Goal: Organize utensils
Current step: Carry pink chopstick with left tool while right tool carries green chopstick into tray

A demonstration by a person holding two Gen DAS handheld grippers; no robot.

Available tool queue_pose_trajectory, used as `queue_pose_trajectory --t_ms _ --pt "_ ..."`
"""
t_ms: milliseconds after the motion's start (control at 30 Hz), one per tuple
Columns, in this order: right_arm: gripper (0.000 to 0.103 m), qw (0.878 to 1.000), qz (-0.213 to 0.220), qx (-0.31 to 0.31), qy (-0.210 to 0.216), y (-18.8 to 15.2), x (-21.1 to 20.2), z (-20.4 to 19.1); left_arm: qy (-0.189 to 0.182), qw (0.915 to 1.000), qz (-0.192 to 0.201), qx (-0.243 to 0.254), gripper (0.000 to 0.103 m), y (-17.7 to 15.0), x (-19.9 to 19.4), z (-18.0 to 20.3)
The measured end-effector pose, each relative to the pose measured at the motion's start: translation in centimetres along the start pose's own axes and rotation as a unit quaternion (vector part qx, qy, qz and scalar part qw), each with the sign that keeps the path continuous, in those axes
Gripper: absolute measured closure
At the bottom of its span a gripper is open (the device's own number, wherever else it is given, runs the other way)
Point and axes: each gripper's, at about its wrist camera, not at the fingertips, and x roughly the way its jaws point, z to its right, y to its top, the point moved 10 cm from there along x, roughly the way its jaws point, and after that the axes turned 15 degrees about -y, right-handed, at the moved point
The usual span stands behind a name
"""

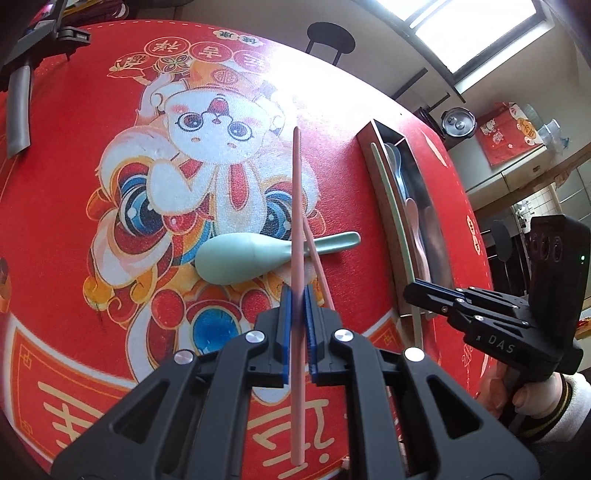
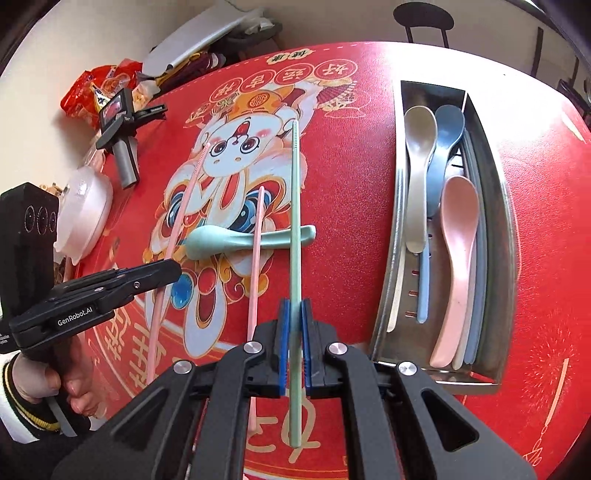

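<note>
My left gripper (image 1: 297,295) is shut on a pink chopstick (image 1: 296,206), held above the red printed mat (image 1: 74,184). A second pink chopstick (image 1: 319,266) lies on the mat, resting across a mint green spoon (image 1: 236,260). My right gripper (image 2: 295,306) is shut on a green chopstick (image 2: 295,221), also lifted over the mat. To its right stands a steel utensil tray (image 2: 496,192) holding a grey spoon (image 2: 417,166), a blue spoon (image 2: 448,144), a pink spoon (image 2: 458,240) and several chopsticks. In the right wrist view the left gripper (image 2: 173,267) shows at the left.
A white lidded bowl (image 2: 85,210), a small camera on a grey handle (image 2: 118,125) and snack bags (image 2: 96,88) crowd the mat's far left. A black stool (image 2: 424,18) stands beyond the table. A hand (image 2: 74,391) holds the left gripper's grip.
</note>
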Motion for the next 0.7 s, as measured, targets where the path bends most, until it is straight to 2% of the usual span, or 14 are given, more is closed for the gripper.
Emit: queue_pose_trajectory --t_ms 167,367,500,700 --pt "0.097 0.999 0.011 0.042 -0.009 1.2 -1.0 2.9 -0.013 0.9998 -0.003 0.015 0.092 2.0 1.1 2.7" --pt "0.097 0.995 0.014 0.086 -0.041 2.4 -1.2 8.1 -0.039 0.9986 -0.016 0.031 0.092 4.4 4.1 6.8" --pt "0.097 0.993 0.009 0.095 -0.067 3.2 -0.8 11.0 -0.054 0.9976 -0.024 0.035 0.092 6.2 6.8 9.6" --pt "0.097 0.992 0.003 0.095 -0.082 4.0 0.1 12.7 -0.062 0.9971 -0.041 0.018 0.092 8.4 11.6 12.2"
